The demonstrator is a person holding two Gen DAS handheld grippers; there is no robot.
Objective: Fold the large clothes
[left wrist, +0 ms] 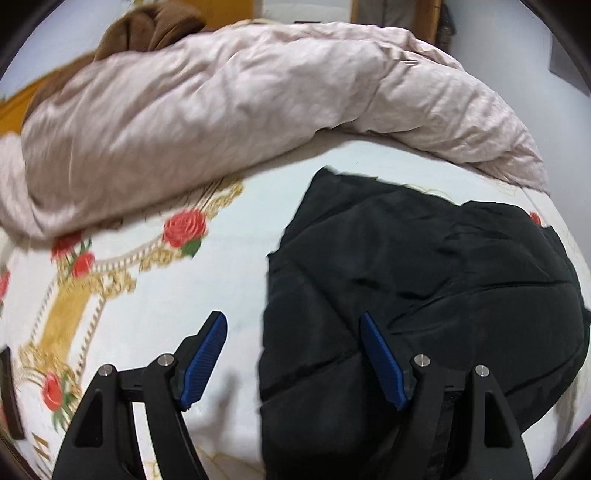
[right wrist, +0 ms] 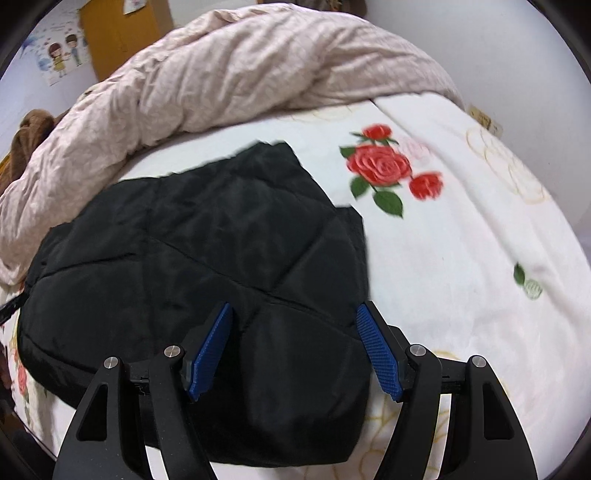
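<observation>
In the left wrist view, the left claw (left wrist: 291,354) hangs with its blue pads (left wrist: 205,363) spread wide and nothing between them. Its left pad is over the white bedsheet (left wrist: 155,325), printed with red roses (left wrist: 184,227) and gold scrollwork, and its right pad is over the left edge of the black padded jacket (left wrist: 424,280). The jacket lies folded into a compact bundle on the bed, filling the view from 3 to 6 o'clock. A crumpled pink quilt (left wrist: 221,122) stretches across from 9 to 2 o'clock behind it, with a brown cloth (left wrist: 144,29) at 11 o'clock.

In the right wrist view, the right claw (right wrist: 295,347) is likewise wide open and empty, both pads (right wrist: 378,354) hovering above the jacket's (right wrist: 192,251) near right part. The jacket sits from centre toward 8 o'clock on the bedsheet (right wrist: 461,258). The quilt (right wrist: 240,74) is heaped at 12 o'clock, just beyond the jacket, and a big rose print (right wrist: 384,166) lies at 2 o'clock.
</observation>
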